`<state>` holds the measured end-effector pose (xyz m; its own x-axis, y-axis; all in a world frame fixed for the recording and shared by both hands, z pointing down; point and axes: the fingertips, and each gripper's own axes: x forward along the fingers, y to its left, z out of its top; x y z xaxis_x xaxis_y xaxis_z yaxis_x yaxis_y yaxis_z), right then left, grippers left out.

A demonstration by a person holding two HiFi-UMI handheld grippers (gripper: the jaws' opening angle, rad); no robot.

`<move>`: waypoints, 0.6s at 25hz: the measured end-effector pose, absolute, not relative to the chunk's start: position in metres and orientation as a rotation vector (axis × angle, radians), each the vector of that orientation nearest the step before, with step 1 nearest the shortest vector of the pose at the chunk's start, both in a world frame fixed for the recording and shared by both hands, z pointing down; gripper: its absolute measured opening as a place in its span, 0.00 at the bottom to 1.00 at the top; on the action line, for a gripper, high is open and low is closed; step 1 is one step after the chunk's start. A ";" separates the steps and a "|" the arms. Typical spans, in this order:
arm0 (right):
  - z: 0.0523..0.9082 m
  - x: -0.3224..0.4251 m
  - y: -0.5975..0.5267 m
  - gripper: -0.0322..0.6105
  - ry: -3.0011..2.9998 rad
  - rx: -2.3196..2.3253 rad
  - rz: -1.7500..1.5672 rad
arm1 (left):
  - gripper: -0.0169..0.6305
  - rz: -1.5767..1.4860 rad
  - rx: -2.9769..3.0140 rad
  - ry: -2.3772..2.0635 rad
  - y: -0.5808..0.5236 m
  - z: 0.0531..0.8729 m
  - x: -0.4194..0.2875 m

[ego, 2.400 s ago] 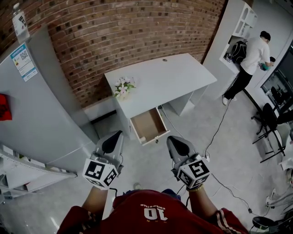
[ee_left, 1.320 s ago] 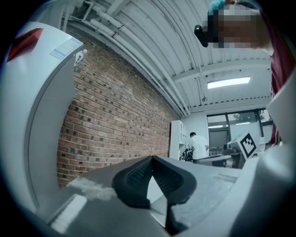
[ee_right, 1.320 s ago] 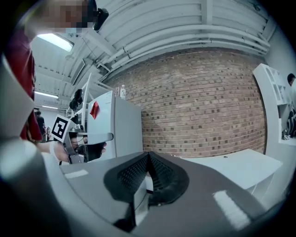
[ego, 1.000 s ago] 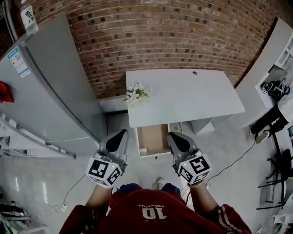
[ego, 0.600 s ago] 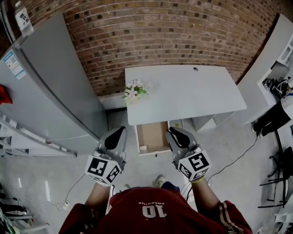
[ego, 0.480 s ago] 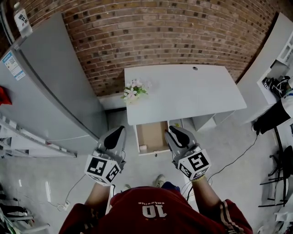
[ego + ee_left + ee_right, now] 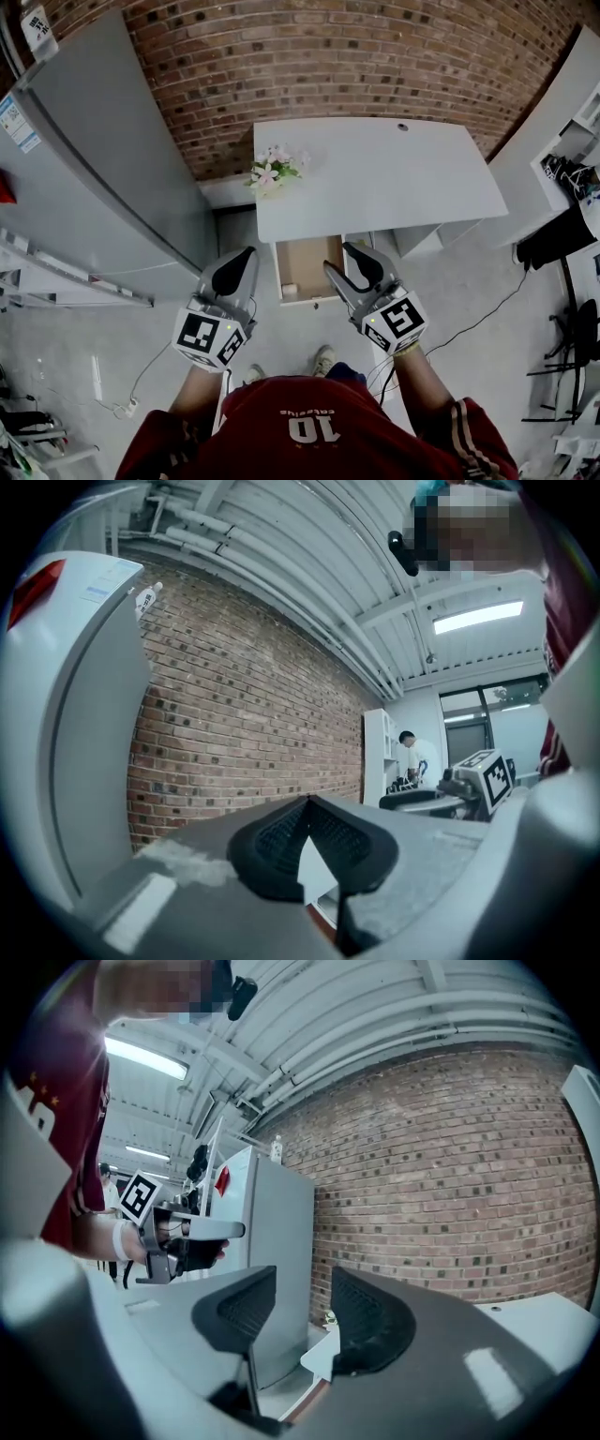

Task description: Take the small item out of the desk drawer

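Note:
A white desk (image 7: 375,173) stands against the brick wall, and its wooden drawer (image 7: 307,264) is pulled open below the front edge. A small pale item (image 7: 288,290) seems to lie in the drawer's near left corner. My left gripper (image 7: 244,255) hovers left of the drawer, level and shut; in the left gripper view its pads meet (image 7: 305,841). To the drawer's right is my right gripper (image 7: 339,259). Its jaws have just been opening and stand open (image 7: 305,1321) with nothing between them. Both grippers are above the floor, short of the drawer.
A tall grey fridge (image 7: 94,169) stands left of the desk. A small flower bunch (image 7: 270,172) sits on the desk's left end. White shelving (image 7: 562,103) is at the right, and cables (image 7: 478,319) run over the floor. A person (image 7: 412,757) stands far off.
The right gripper's jaws have gone from shut to wide open. The head view has shifted slightly, so the desk and drawer sit a little higher in the picture. The left gripper stays shut.

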<state>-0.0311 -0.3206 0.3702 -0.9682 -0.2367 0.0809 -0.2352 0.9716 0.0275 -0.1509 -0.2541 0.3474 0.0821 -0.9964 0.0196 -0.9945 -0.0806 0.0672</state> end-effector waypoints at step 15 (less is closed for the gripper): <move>0.526 -0.051 -0.349 0.32 -2.838 -0.005 -0.011 | 0.03 0.041 2.245 -2.032 -0.280 0.402 -0.151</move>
